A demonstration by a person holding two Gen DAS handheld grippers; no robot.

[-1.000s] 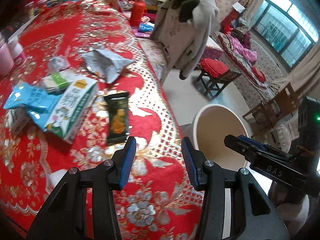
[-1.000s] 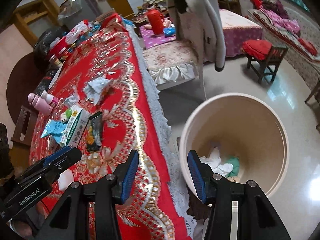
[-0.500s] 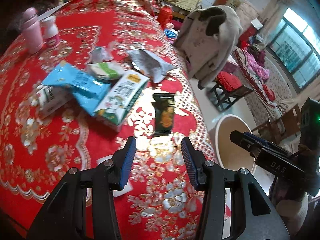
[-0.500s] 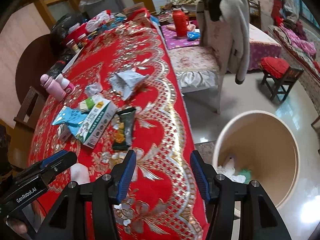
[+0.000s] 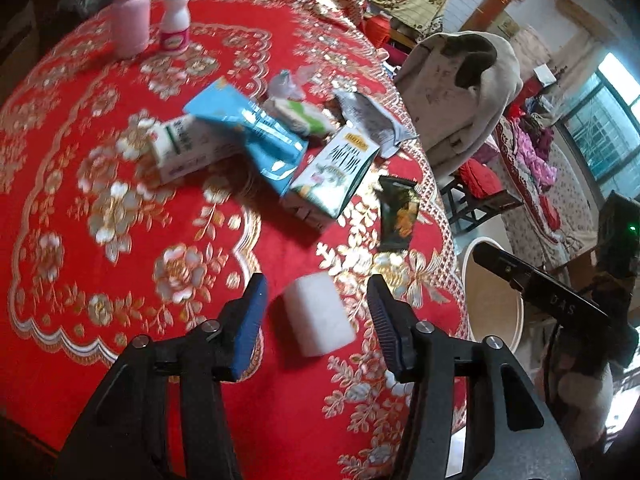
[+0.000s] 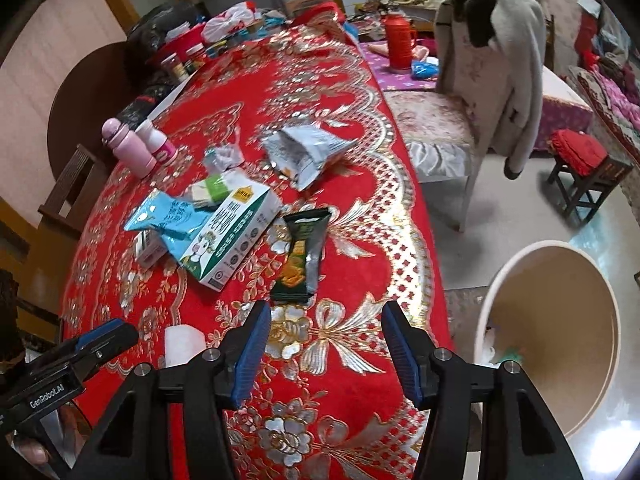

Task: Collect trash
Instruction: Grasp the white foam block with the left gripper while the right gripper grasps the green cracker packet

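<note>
Several pieces of trash were seen scattered on the red-clothed bench point(image 6: 328, 432), while only a few scraps lay in the beige bin point(image 6: 552, 344) standing on the floor beside it; most of the collecting was judged to remain. The left gripper point(image 5: 316, 312) was held wide open and empty, its jaws set either side of a white foam-like block point(image 5: 316, 320), apparently not yet touched. The right gripper point(image 6: 324, 340) was likewise spread wide and empty, poised near a dark snack wrapper point(image 6: 300, 256). A green-and-white carton point(image 6: 232, 236), a crumpled blue pouch point(image 6: 168, 216) and a torn silver bag point(image 6: 308, 152) were pictured farther back.
</note>
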